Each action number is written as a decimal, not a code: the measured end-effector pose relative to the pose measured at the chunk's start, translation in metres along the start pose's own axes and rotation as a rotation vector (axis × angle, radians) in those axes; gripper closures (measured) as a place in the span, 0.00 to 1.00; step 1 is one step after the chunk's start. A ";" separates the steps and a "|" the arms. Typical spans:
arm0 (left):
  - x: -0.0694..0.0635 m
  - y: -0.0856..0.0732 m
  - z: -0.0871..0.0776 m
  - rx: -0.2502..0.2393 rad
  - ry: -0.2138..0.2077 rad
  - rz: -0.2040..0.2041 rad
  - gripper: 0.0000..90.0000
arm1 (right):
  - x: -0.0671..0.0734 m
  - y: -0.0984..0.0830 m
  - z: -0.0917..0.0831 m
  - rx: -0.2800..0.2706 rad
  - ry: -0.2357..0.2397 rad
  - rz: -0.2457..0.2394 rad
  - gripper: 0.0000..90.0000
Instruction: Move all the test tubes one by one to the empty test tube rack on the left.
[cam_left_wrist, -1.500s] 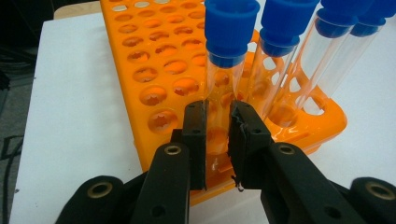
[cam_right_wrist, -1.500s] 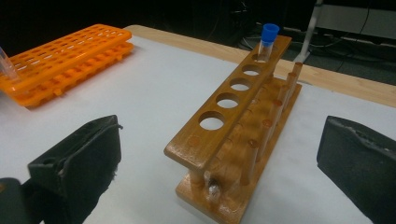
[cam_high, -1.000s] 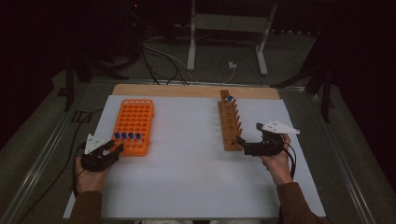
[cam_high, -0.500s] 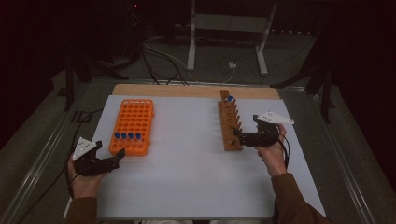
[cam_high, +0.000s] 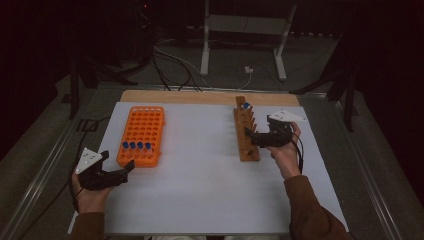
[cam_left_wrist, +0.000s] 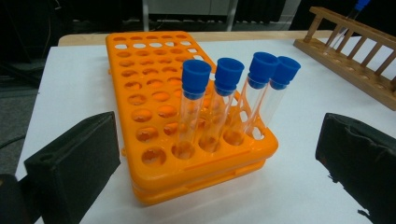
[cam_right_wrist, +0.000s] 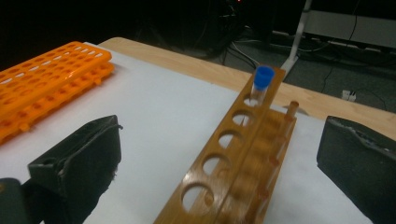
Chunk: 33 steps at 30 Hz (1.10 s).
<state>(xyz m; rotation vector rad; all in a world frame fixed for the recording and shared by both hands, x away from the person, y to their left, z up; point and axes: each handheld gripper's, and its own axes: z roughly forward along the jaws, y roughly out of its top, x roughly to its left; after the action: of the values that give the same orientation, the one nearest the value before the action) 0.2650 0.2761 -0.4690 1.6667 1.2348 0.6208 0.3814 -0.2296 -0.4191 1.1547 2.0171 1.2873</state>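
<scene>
An orange tube rack (cam_high: 142, 135) lies at the left of the white mat, with several blue-capped tubes (cam_left_wrist: 219, 102) upright in its near row. My left gripper (cam_high: 120, 161) sits just before that row. Its jaws have just been opening, and they now stand wide apart (cam_left_wrist: 217, 154) with nothing between the pads. At the right a wooden rack (cam_high: 246, 135) holds one blue-capped tube (cam_right_wrist: 261, 84) in its far hole. My right gripper (cam_high: 257, 127) hovers open beside the wooden rack's middle, its jaws on either side of the empty holes (cam_right_wrist: 219, 154) without touching them.
The white mat (cam_high: 200, 175) covers a wooden tabletop (cam_high: 200, 96). Behind the table are a metal stand (cam_high: 240, 30) and loose cables (cam_high: 170, 55) on a dark floor. A metal rail (cam_high: 45, 165) runs along the left side.
The left gripper has pulled back a little from the orange rack's near row, towards the person. The right gripper has moved along the wooden rack, away from the person.
</scene>
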 end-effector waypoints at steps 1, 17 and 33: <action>0.000 0.000 0.000 -0.001 0.001 0.000 0.01 | 0.000 0.002 0.002 0.003 -0.002 0.000 0.00; 0.002 -0.002 0.000 -0.004 0.009 -0.006 0.01 | -0.014 0.020 0.040 0.002 -0.048 0.025 0.05; 0.008 -0.005 -0.001 -0.003 0.007 -0.033 0.01 | -0.030 0.016 0.091 0.108 -0.107 0.077 0.47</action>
<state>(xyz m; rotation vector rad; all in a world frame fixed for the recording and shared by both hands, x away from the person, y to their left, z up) 0.2651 0.2843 -0.4739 1.6402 1.2632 0.6081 0.4723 -0.2072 -0.4462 1.3336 2.0026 1.1382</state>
